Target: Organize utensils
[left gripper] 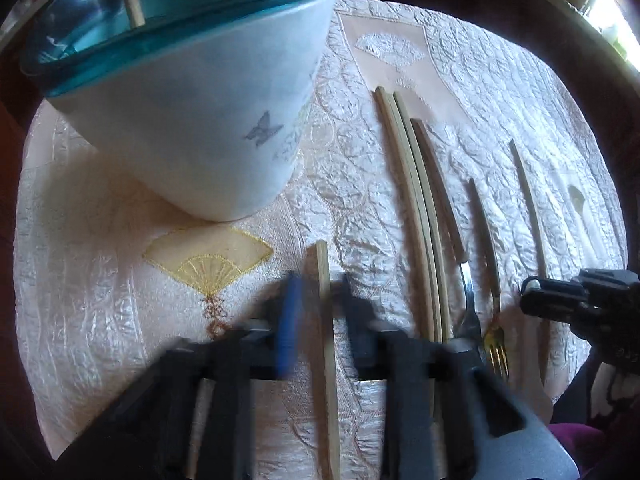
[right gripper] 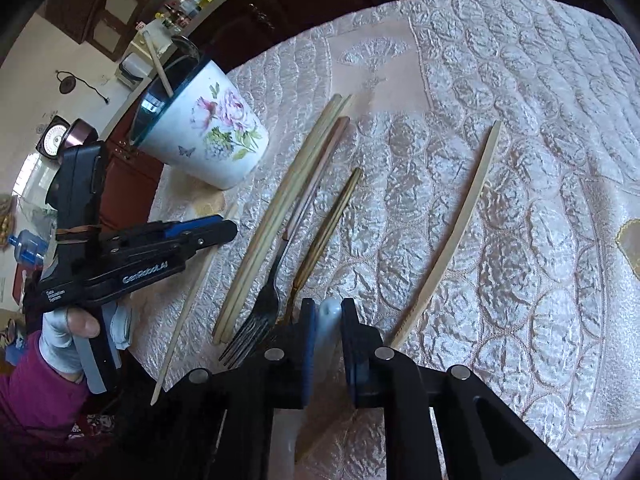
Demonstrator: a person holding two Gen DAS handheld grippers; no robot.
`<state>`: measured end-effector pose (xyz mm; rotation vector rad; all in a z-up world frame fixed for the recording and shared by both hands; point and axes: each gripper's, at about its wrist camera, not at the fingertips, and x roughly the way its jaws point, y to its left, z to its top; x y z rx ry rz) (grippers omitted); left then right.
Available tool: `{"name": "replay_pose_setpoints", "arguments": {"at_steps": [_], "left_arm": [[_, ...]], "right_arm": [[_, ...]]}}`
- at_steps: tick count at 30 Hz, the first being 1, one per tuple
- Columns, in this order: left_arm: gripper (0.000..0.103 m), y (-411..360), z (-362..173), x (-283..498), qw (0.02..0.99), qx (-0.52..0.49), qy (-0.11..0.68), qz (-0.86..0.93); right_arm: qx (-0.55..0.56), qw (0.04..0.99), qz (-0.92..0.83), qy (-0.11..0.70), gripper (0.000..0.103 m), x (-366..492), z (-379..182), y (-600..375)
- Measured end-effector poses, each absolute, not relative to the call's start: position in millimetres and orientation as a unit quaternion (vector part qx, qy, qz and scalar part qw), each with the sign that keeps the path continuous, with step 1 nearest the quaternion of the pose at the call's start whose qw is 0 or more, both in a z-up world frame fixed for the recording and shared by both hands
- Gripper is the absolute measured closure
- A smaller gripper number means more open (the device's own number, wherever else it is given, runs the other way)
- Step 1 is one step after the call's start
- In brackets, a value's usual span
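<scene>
**Both grippers pinching among the laid-out utensils**

We see a single wooden chopstick (left gripper: pixel 325 320) running bottom to top through the lower centre of the left wrist view, its long axis almost vertical in the frame. The left gripper (left gripper: pixel 320 312) has its jaws pressed onto this stick, the blue-padded jaw on its left side. From the right wrist view the same gripper (right gripper: pixel 224 230) reaches in from the left edge, nearly level in the picture, held by a hand (right gripper: pixel 80 328) in a pale glove and magenta sleeve; its body reads "GenRobot.AI".

The right gripper (right gripper: pixel 326 320) at lower centre pinches a pale white handle (right gripper: pixel 329 320), standing upright in the frame.

The remaining chopsticks (right gripper: pixel 280 208), a fork (right gripper: pixel 276 280), a gold-tined fork (right gripper: pixel 328 224) and a pale stick (right gripper: pixel 460 224) lie side by side, slanting from lower left to upper right on the quilted cloth (right gripper: pixel 500 120). The floral cup (right gripper: pixel 208 136) stands at upper left, a stick (right gripper: pixel 158 62) leaning inside.
</scene>
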<state>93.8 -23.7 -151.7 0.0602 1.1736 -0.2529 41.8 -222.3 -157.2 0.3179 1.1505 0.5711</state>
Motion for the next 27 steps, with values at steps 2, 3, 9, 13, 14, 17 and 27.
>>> {"name": "replay_pose_setpoints", "arguments": {"at_steps": [2, 3, 9, 13, 14, 17, 27], "left_arm": [[0.098, -18, -150, 94, 0.823, 0.009, 0.553, -0.125], [0.098, -16, -148, 92, 0.824, 0.005, 0.552, -0.127], [0.099, 2, -118, 74, 0.84, -0.025, 0.524, -0.135], [0.099, 11, -87, 59, 0.854, -0.045, 0.497, -0.147], [0.099, 12, -81, 58, 0.856, -0.048, 0.492, -0.149], [0.099, 21, -58, 50, 0.867, -0.059, 0.469, -0.155], [0.099, 52, 7, 29, 0.889, -0.095, 0.414, -0.169]], "right_arm": [[0.148, 0.796, 0.264, 0.524, 0.093, 40, -151, -223], [0.149, 0.798, 0.265, 0.52, 0.093, 40, -148, -223], [0.145, 0.813, 0.266, 0.497, 0.093, 42, -125, -225], [0.142, 0.824, 0.275, 0.474, 0.094, 43, -102, -223], [0.14, 0.826, 0.277, 0.47, 0.095, 43, -98, -223], [0.131, 0.834, 0.283, 0.455, 0.096, 42, -83, -219], [0.121, 0.85, 0.295, 0.42, 0.096, 43, -47, -216]]}}
